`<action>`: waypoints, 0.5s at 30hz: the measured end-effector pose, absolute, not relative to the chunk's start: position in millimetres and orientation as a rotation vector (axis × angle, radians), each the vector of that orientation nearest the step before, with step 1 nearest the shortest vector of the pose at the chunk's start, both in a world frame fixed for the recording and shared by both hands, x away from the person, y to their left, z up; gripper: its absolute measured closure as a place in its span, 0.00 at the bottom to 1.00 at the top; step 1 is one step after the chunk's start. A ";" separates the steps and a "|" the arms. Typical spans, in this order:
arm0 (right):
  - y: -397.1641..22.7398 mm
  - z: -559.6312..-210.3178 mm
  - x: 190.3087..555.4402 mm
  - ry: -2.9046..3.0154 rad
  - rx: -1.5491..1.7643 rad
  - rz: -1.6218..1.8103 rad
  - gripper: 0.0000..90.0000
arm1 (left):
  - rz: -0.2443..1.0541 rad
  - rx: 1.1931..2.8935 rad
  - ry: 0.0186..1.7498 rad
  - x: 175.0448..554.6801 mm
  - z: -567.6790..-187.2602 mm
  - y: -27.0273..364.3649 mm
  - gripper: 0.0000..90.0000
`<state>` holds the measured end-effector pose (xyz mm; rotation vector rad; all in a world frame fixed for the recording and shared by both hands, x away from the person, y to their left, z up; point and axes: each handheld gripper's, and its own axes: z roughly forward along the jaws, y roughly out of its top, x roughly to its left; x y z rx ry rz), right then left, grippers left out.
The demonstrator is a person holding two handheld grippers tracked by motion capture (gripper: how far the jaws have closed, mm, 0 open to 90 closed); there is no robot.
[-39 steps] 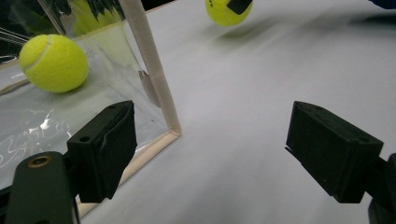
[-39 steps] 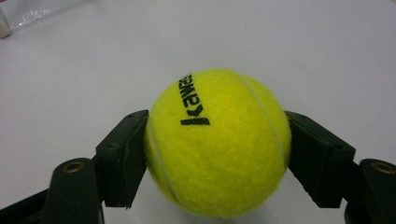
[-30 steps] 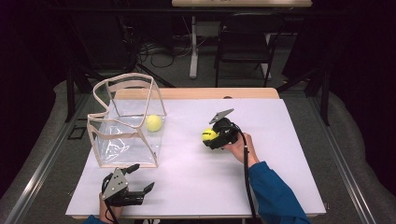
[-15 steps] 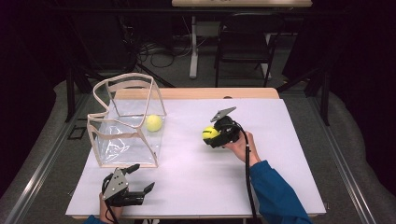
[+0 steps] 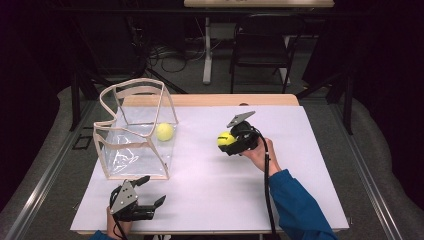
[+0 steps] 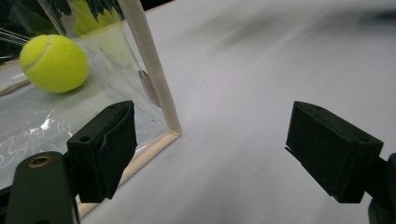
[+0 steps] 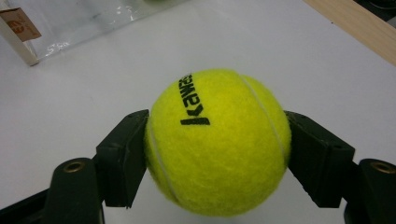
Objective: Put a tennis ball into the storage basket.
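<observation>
Right gripper [image 5: 229, 141] is clamped on a tennis ball [image 5: 225, 138]: both black pads press its sides, one on each flank, in the right gripper view [image 7: 217, 154]. Ball [image 7: 218, 140] bulges forward past the fingertips, so the grip sits behind its widest part. It's a sphere, so no long axis to report; the black printed lettering faces up toward the gripper's camera and runs lengthwise away from it, with a white seam curving down the side next to one pad. Gripper points toward the clear bag [image 5: 135, 132]; the ball is to the right of that bag, well apart from it, over the white surface [image 5: 300, 165]. Can't tell whether the ball is touching the surface or just above it.

Left gripper [image 5: 150, 192] is released: jaws wide apart with nothing between them, seen plainly in the left gripper view [image 6: 210, 149]. It sits just in front of the clear bag's near bottom edge, its tips near the bag's lower right corner, not touching. One pad lines up with the bag's cream-trimmed edge [image 6: 152, 70].

Second tennis ball [image 5: 164, 131] lies inside the clear bag at its right rear, resting on the bag's floor; through the clear wall [image 6: 53, 63] its seam shows.

Bag stands upright, open top, tan trim along the edges.
</observation>
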<state>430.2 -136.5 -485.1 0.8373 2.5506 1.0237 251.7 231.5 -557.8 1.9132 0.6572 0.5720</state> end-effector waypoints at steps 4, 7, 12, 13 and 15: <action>-137.7 -479.6 428.9 2.539 0.838 1.029 0.30 | 0.567 1.910 0.657 251.6 -557.6 231.9 0.18; -137.1 -477.5 428.6 2.536 0.831 1.034 0.30 | 0.575 1.909 0.657 251.5 -557.1 233.0 0.18; -134.8 -474.6 430.6 2.531 0.827 1.048 0.30 | 0.569 1.909 0.659 252.1 -557.8 232.1 0.18; -134.3 -473.6 430.6 2.529 0.824 1.048 0.30 | 0.570 1.912 0.654 252.1 -557.7 231.8 0.18; -133.5 -470.4 429.7 2.525 0.815 1.052 0.30 | 0.570 1.911 0.656 251.9 -557.6 231.9 0.18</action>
